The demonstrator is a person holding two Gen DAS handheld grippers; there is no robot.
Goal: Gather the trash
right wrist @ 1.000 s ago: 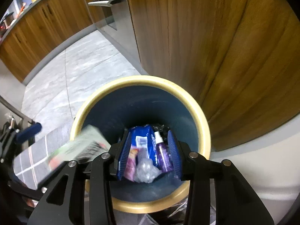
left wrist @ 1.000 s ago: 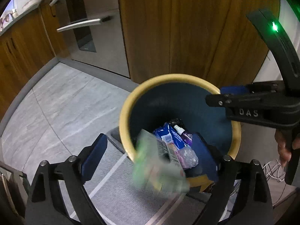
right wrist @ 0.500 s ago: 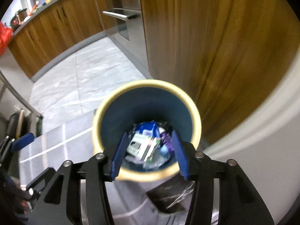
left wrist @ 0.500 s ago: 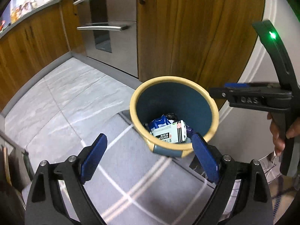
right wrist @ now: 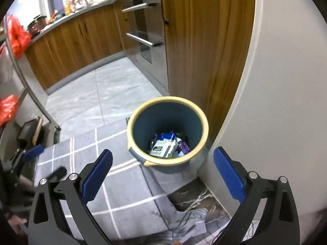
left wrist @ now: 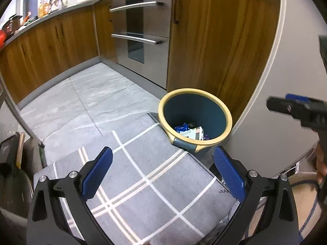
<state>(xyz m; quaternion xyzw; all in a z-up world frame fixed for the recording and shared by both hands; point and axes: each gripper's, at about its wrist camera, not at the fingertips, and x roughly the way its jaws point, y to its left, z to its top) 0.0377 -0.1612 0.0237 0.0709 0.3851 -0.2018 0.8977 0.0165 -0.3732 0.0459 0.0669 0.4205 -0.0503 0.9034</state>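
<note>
A blue trash bin with a yellow rim stands on the floor against a wooden cabinet. Inside lie a white and green packet, a blue wrapper and a purple bottle. My left gripper is open and empty, well above and back from the bin. My right gripper is open and empty, also above and back from it. The right gripper also shows at the right edge of the left wrist view.
A grey checked rug lies under both grippers. Wooden cabinets and an oven line the far side. A white rounded wall stands right of the bin. A metal rack with red bags is at left.
The white and green packet dropped from the air into the bin. Both grippers pulled up and back from the bin, and the right gripper's jaws opened wider.
</note>
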